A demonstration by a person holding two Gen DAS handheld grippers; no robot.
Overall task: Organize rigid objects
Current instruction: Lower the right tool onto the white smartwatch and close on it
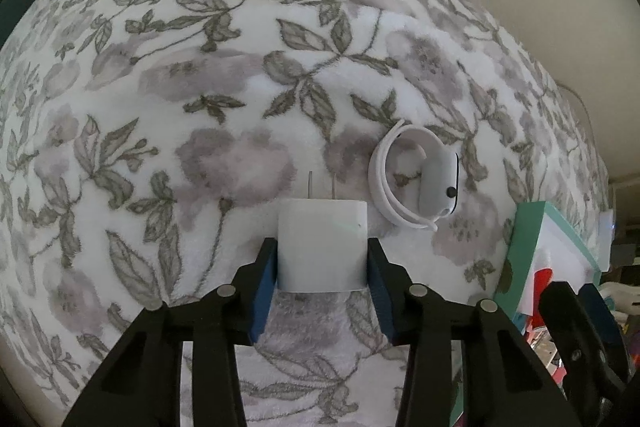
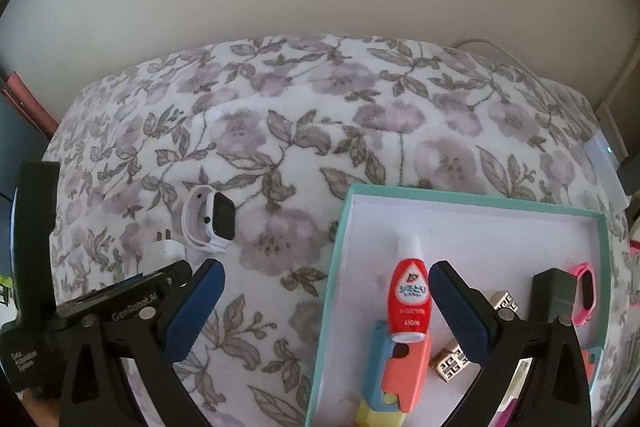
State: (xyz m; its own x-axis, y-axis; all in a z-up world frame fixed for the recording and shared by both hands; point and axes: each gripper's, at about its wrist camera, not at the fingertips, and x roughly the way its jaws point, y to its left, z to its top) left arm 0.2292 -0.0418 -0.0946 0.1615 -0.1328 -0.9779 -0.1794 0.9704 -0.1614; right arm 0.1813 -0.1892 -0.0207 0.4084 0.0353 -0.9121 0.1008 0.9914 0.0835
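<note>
The left gripper (image 1: 323,259) pinches the white plug (image 1: 322,243) between its blue pads, low over the flowery blanket (image 1: 200,107). The white watch (image 1: 416,179) lies near the plug, at two o'clock. The right gripper (image 2: 326,307) has its fingers spread wide over the teal tray (image 2: 338,247), by the red bottle (image 2: 410,299).

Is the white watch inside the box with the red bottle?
No, the white watch lies on the flowery blanket, outside the teal box that holds the red bottle.
</note>
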